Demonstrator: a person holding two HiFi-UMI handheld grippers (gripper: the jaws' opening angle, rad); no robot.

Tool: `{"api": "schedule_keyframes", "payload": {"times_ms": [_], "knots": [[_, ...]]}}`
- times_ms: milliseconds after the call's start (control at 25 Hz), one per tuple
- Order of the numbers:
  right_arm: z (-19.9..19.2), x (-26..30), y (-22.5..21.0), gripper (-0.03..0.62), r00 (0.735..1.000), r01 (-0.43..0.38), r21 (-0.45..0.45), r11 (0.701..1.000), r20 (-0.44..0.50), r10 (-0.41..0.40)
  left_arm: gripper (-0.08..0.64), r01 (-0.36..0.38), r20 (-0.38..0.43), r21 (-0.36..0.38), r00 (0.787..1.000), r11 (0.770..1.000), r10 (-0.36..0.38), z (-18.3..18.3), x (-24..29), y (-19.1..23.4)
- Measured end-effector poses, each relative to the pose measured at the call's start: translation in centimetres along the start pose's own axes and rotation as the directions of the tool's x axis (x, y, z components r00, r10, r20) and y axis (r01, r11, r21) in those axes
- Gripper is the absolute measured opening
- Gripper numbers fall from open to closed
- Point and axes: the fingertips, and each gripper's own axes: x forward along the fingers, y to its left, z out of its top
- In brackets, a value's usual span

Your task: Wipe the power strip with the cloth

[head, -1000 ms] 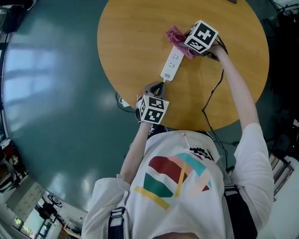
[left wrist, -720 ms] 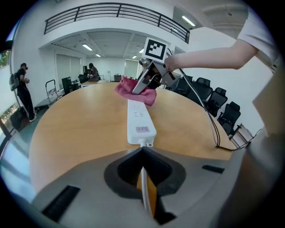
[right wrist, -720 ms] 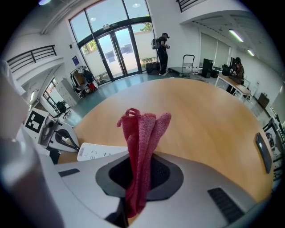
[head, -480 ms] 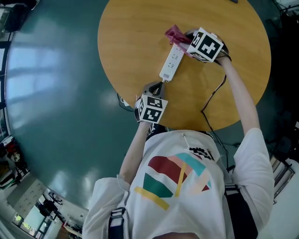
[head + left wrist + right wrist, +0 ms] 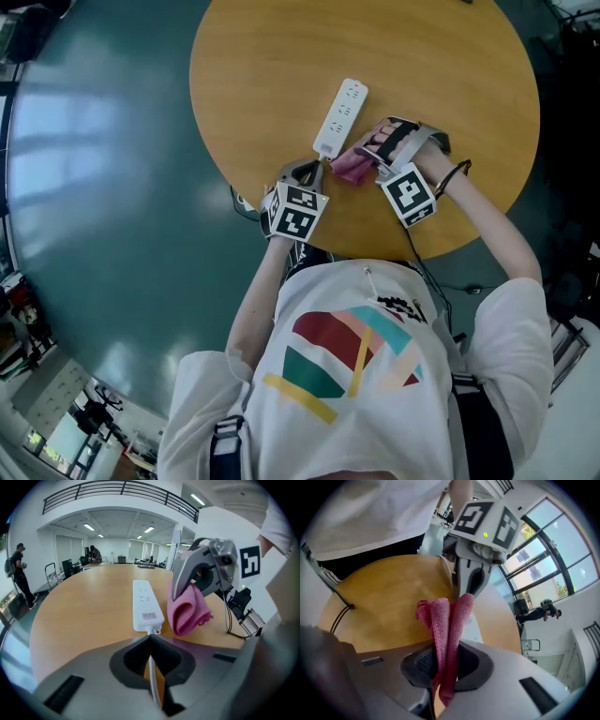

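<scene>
Looking down, the white power strip lies on the round wooden table, pointing toward 1 o'clock. The pink cloth is bunched just beside its near end, at 4 o'clock. In the left gripper view, the left gripper is pinched on the strip's white cord, and the cloth hangs at 2 o'clock. In the right gripper view, the right gripper is clamped on the cloth, which hides most of the strip. A black cable trails at 9 o'clock.

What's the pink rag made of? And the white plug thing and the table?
The cloth looks like soft knitted or terry fabric, by its fuzzy, looped folds. The power strip is probably smooth, slightly glossy white plastic. The table is wood or wood-look laminate: an even golden-brown, smooth top.
</scene>
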Motion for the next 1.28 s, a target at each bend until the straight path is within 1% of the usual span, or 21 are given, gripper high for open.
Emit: {"api": "schedule_keyframes", "payload": {"times_ms": [40, 160, 200, 280, 400, 480, 520, 560, 600, 640, 680, 720, 760, 800, 920, 1040, 1160, 1280], "knots": [[0.9, 0.1, -0.1, 0.04, 1.0, 0.018, -0.028, 0.999, 0.017, -0.018, 0.043, 0.003, -0.003, 0.001, 1.0, 1.0, -0.003, 0.1, -0.1, 0.2], [2.3, 0.4, -2.2, 0.04, 0.99, 0.138, -0.116, 0.984, 0.056, -0.132, 0.043, 0.012, -0.003, -0.01, 1.0, 1.0, -0.012, 0.4, -0.4, 0.5], [2.0, 0.6, -2.3, 0.04, 0.991, 0.129, -0.159, 0.979, 0.042, -0.124, 0.043, 0.013, -0.004, -0.012, 1.0, 1.0, -0.013, 0.5, -0.5, 0.4], [1.0, 1.1, -1.6, 0.04, 0.998, 0.057, -0.234, 0.971, -0.006, -0.06, 0.043, 0.015, -0.011, -0.011, 1.0, 1.0, -0.015, 0.4, -0.5, 0.2], [0.9, 1.8, -1.5, 0.04, 0.998, 0.067, -0.268, 0.961, 0.001, -0.069, 0.043, 0.012, -0.034, -0.007, 0.999, 1.0, -0.012, 0.1, -0.1, 0.0], [0.5, 2.1, -1.1, 0.04, 0.998, 0.07, -0.265, 0.962, 0.009, -0.07, 0.043, 0.012, -0.05, -0.003, 0.999, 1.0, -0.012, 0.1, 0.2, 0.1], [0.5, 2.2, -1.5, 0.04, 0.995, 0.095, -0.241, 0.966, 0.027, -0.091, 0.043, 0.013, -0.055, -0.002, 0.998, 1.0, -0.013, 0.1, 0.3, 0.3], [0.9, 2.2, -2.4, 0.04, 0.988, 0.15, -0.188, 0.971, 0.064, -0.14, 0.043, 0.015, -0.058, -0.003, 0.998, 1.0, -0.015, 0.1, 0.5, 0.4], [1.4, 2.2, -3.5, 0.04, 0.974, 0.212, -0.12, 0.97, 0.106, -0.2, 0.043, 0.017, -0.061, -0.003, 0.998, 1.0, -0.017, 0.1, 0.6, 0.5], [1.5, 2.3, -4.0, 0.04, 0.965, 0.241, -0.081, 0.967, 0.123, -0.23, 0.043, 0.019, -0.064, 0.0, 0.998, 1.0, -0.019, 0.1, 0.7, 0.6], [1.0, 2.5, -3.7, 0.04, 0.971, 0.223, -0.095, 0.97, 0.107, -0.213, 0.043, 0.019, -0.067, 0.007, 0.998, 1.0, -0.018, 0.0, 0.8, 0.5], [0.3, 2.7, -3.1, 0.04, 0.982, 0.183, -0.132, 0.974, 0.075, -0.174, 0.043, 0.016, -0.072, 0.019, 0.997, 1.0, -0.015, 0.0, 0.9, 0.4], [-0.3, 2.8, -2.8, 0.04, 0.986, 0.161, -0.149, 0.976, 0.057, -0.154, 0.043, 0.011, -0.079, 0.035, 0.997, 0.999, -0.009, -0.1, 1.0, 0.3], [-0.8, 2.8, -2.7, 0.039, 0.988, 0.156, -0.148, 0.977, 0.046, -0.15, 0.043, 0.005, -0.085, 0.052, 0.996, 0.999, -0.001, -0.1, 1.0, 0.2], [-4.2, 3.2, -2.4, 0.04, 0.993, 0.107, -0.161, 0.981, -0.038, -0.115, 0.043, -0.006, -0.092, 0.08, 0.996, 0.997, 0.014, 0.0, 1.0, -0.1], [-8.0, 3.6, -3.2, 0.04, 0.986, 0.106, -0.185, 0.977, -0.109, -0.128, 0.043, -0.005, -0.084, 0.058, 0.996, 0.998, 0.01, 0.0, 1.1, -0.1], [-12.1, 3.6, -4.1, 0.04, 0.974, 0.083, -0.213, 0.973, -0.191, -0.125, 0.043, -0.003, -0.089, 0.053, 0.996, 0.999, 0.008, 0.1, 1.0, -0.5], [-15.1, 3.1, -5.8, 0.039, 0.958, 0.106, -0.215, 0.971, -0.238, -0.157, 0.043, -0.001, -0.089, 0.045, 0.996, 0.999, 0.005, 0.2, 0.8, -0.8]]}}
